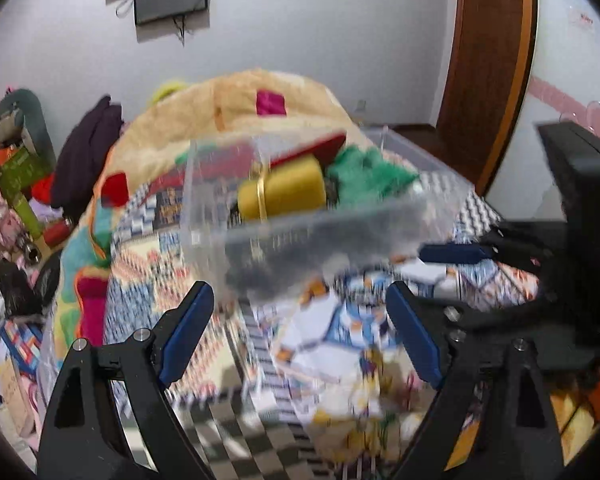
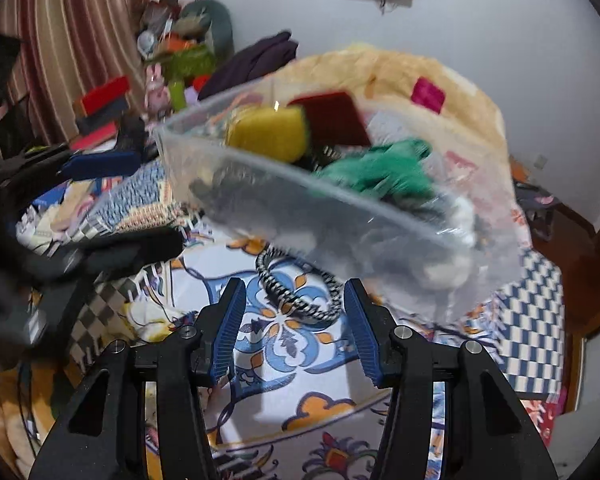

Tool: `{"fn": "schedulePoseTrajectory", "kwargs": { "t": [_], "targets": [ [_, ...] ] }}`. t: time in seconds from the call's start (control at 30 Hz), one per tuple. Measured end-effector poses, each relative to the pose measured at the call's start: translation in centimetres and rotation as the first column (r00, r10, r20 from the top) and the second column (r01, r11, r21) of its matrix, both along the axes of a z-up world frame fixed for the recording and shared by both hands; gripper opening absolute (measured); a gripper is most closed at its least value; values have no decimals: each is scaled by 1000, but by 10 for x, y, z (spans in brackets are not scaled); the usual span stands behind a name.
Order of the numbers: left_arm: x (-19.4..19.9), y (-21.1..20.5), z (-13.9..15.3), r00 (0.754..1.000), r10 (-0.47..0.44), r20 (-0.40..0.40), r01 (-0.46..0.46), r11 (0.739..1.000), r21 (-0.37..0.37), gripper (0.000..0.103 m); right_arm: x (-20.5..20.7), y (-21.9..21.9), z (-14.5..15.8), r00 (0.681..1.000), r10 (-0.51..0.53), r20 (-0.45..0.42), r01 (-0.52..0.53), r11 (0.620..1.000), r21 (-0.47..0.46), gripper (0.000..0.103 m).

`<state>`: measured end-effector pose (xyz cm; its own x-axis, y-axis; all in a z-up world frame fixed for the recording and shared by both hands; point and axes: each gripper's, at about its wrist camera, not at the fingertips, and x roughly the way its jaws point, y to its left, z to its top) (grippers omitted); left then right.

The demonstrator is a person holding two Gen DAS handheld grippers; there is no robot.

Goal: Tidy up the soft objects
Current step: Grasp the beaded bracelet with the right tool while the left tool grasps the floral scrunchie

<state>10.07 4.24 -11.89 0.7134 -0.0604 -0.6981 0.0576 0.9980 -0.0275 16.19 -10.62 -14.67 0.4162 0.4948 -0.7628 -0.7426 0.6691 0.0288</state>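
A clear plastic bin (image 1: 308, 236) (image 2: 340, 216) stands on the patterned bedspread, blurred. It holds a yellow roll (image 1: 282, 192) (image 2: 266, 134), a green cloth (image 1: 366, 174) (image 2: 380, 170), a dark red piece (image 2: 330, 118) and dark items at the bottom. A black-and-white braided band (image 2: 300, 296) lies on the bedspread just ahead of my right gripper (image 2: 294, 314), which is open and empty. My left gripper (image 1: 300, 320) is open and empty, short of the bin's near wall. The right gripper also shows in the left wrist view (image 1: 456, 254).
A beige blanket heap (image 1: 260, 92) lies behind the bin. Clutter of boxes and toys (image 1: 16, 184) fills the left side by a striped curtain (image 2: 72, 40). A wooden door (image 1: 492, 60) stands at the right. A dark garment (image 2: 256, 62) lies behind the bin.
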Motion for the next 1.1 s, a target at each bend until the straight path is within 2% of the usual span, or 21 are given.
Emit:
{"fn": "schedulePoseTrajectory", "kwargs": {
  "t": [0.07,0.27,0.4,0.53,0.63,0.73,0.87,0.9,0.97,1.1],
  "targets": [
    [-6,4,-14,999,1,-44,-2,1000,-23,89,7,6,-8,1000,2,-27,-3,1000,-20,45],
    [-19,8,-40,993,7,-117,-13,999,-50,88,19,12,-21,996,15,-83,-18,999,-37,13],
    [-26,1,-48,991,-20,-132,9,997,-82,88,10,11,-22,996,35,-77,-38,999,-39,9],
    [-31,-7,-50,993,-29,-118,23,998,-51,81,1,4,-21,991,54,-122,-55,998,-6,7],
    [-33,-11,-50,994,-34,-108,30,999,-36,71,-6,-3,-21,986,69,-149,-67,998,17,6],
    [-35,-15,-51,995,-36,-92,34,999,-17,54,-12,-11,-21,987,60,-147,-57,998,24,6],
    [-34,-15,-50,996,-45,-82,43,999,-25,15,-16,-21,-14,990,25,-137,-18,998,55,6],
    [-32,-14,-50,995,-49,-84,46,998,-37,10,-16,-24,-10,992,16,-127,-7,998,67,6],
    [-30,-11,-49,996,-46,-82,41,997,-63,8,-16,-29,-4,994,-1,-105,9,997,81,6],
    [-27,-8,-37,998,-37,-41,34,997,-68,7,-18,-35,15,998,-28,-56,35,992,125,6]
  ]
}}
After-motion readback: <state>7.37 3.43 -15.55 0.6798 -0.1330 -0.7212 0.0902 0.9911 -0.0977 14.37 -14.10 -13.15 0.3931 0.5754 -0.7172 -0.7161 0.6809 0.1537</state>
